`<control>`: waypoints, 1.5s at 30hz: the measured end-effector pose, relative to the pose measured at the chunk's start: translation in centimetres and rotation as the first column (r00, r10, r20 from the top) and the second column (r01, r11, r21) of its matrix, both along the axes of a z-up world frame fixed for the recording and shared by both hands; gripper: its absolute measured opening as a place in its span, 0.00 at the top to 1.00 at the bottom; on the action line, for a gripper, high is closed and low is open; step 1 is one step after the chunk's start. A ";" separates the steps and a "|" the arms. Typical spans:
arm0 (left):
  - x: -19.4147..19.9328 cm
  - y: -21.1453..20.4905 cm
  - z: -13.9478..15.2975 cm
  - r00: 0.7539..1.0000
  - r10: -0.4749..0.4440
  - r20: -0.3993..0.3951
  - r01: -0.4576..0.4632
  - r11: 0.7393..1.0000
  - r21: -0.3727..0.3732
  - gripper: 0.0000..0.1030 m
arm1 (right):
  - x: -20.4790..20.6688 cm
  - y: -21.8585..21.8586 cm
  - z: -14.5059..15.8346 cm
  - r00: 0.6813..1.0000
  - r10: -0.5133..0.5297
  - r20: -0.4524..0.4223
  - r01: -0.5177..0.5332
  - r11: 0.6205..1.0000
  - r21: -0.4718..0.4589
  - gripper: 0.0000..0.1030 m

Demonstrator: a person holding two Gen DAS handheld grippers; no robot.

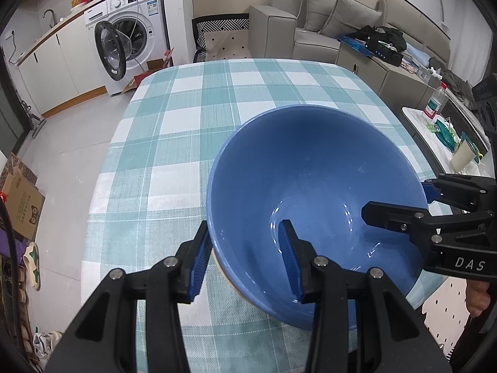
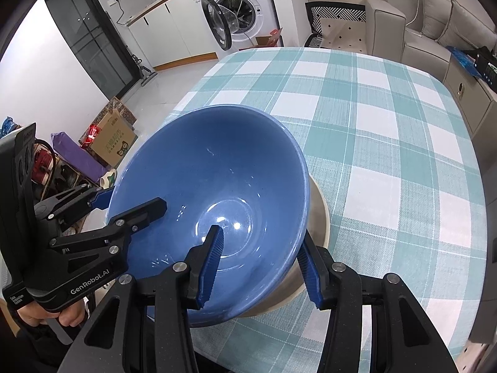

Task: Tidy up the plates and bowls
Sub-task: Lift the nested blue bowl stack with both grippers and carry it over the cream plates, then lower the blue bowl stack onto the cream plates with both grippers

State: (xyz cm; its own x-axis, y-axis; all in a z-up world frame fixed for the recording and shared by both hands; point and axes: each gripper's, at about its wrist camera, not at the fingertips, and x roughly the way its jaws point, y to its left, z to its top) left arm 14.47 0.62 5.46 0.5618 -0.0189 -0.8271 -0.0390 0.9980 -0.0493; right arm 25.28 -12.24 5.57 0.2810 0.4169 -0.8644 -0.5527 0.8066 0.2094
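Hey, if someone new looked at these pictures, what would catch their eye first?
A big blue bowl fills the near end of the checked tablecloth. The left gripper and right gripper each straddle its rim from opposite sides, one finger inside, one outside. Beyond the table's far end stands a washing machine, door open.

Tilted blue bowl (image 1: 310, 186) above checked tablecloth (image 1: 174, 143)

My left hand-held gripper (image 1: 245, 259) and right hand-held gripper (image 2: 261, 265) are black, with silver screws, ribbed blue pads and white "GenRobot.AI" lettering.
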 end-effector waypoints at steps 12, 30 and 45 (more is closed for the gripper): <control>0.0 -0.2 -0.1 1.000 -0.006 -0.007 0.006 1.000 0.008 0.59 | 0.0 -0.1 -0.5 1.000 -0.001 -0.013 0.001 1.000 -0.009 0.52; -0.2 -0.5 -0.1 1.000 -0.026 0.005 0.026 1.000 0.006 0.52 | 0.2 -0.2 -0.8 1.000 0.003 -0.018 -0.003 1.000 -0.012 0.51; -1.5 -0.2 0.5 0.991 -0.068 0.114 0.071 0.997 -0.027 0.22 | -0.9 -1.4 0.2 0.996 0.019 0.083 -0.021 0.999 0.030 0.18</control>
